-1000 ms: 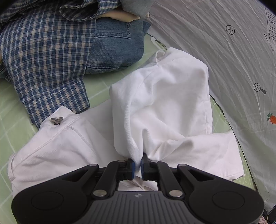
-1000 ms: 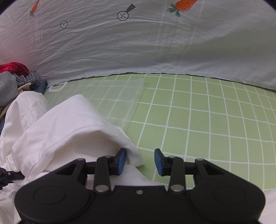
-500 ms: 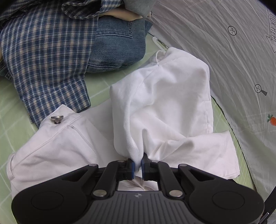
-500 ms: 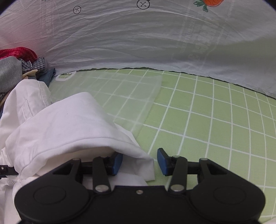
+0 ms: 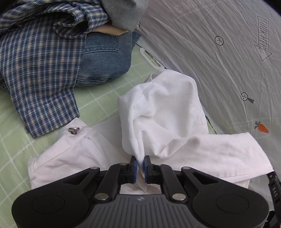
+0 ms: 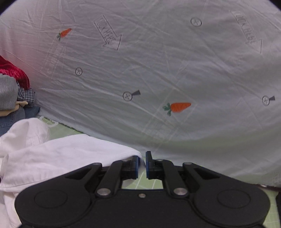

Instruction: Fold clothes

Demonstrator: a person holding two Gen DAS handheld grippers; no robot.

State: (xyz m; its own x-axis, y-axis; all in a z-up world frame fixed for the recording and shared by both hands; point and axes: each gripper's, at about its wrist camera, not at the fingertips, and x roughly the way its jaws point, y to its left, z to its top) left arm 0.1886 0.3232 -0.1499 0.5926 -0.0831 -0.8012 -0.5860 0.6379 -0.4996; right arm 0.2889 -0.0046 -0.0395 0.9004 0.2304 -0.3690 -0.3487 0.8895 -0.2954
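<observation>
White trousers (image 5: pixel 166 112) with a metal button (image 5: pixel 74 129) lie crumpled on the green grid mat (image 5: pixel 98 98). My left gripper (image 5: pixel 140 164) is shut on a bunched fold near their middle, and the cloth hangs up from the mat. In the right wrist view the same white trousers (image 6: pixel 70 154) stretch in from the left. My right gripper (image 6: pixel 142 164) is closing its jaws onto the corner of a leg hem. White cloth is pinched between the blue pads and held up off the mat.
A blue plaid shirt (image 5: pixel 35 70), denim jeans (image 5: pixel 103 59) and a grey garment (image 5: pixel 123 14) are heaped at the far left. A white sheet wall (image 6: pixel 158 70) printed with carrots and arrows rises close behind. A red garment (image 6: pixel 10 71) tops the heap.
The right gripper's jaws closed on the hem corner, then it rose and tipped up toward the sheet wall, lifting the leg. The left gripper kept its grip and rose a little.
</observation>
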